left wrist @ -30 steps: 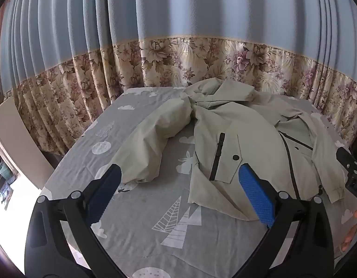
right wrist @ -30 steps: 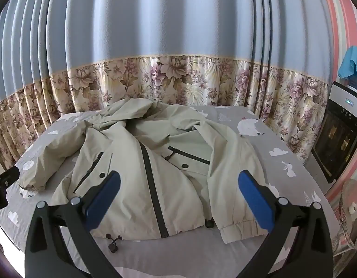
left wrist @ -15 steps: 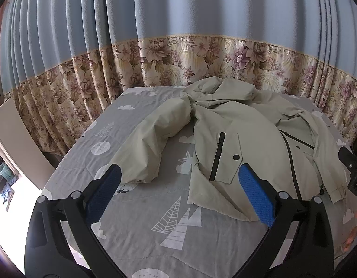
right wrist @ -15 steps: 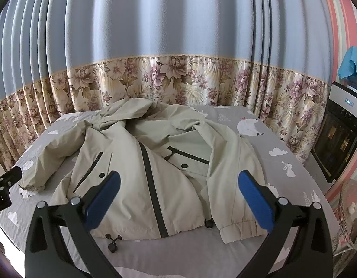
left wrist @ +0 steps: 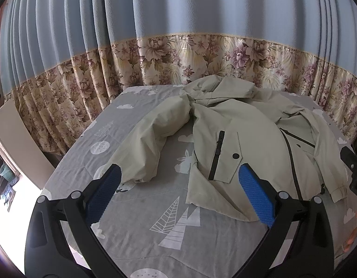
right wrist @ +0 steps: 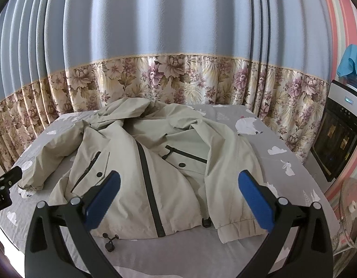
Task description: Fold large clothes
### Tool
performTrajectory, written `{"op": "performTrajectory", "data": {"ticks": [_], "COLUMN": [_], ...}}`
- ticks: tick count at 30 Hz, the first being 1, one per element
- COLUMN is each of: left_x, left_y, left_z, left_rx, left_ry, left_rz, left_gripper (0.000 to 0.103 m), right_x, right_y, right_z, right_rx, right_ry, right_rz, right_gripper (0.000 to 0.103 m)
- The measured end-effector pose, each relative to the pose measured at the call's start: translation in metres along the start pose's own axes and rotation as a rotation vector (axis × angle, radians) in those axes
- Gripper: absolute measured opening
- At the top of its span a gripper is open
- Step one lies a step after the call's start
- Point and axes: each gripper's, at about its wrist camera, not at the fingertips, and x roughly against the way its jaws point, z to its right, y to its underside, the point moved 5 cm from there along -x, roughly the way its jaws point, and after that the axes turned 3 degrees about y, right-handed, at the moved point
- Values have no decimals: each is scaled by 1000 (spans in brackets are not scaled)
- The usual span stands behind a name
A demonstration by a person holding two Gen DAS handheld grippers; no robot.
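Over the last second almost nothing changes: we drift slightly, and the right gripper (left wrist: 353, 169) slides a little toward the left view's edge. We judge folding has not begun; we are still sizing up the approach. Both the left gripper (left wrist: 178, 193) and the right one hover with jaws wide apart, holding nothing. The jacket (right wrist: 155, 162) lies face up on the bed (left wrist: 141, 220), pale khaki, unzipped, its left sleeve (left wrist: 152, 136) flung outward, hood bunched toward the curtain (right wrist: 178, 46).
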Motion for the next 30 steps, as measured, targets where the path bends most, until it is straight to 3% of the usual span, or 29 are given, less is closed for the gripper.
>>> {"op": "performTrajectory", "data": {"ticks": [30], "left_x": [-11], "left_y": [11], "left_z": [16], "left_rx": [-14], "left_ry": [2], "left_rz": [-9], "left_gripper": [100], "right_x": [-2], "right_y": [2], "right_z": [-4], "right_rx": [5], "right_ry": [-11], "right_rz": [5], "right_gripper": [101]}}
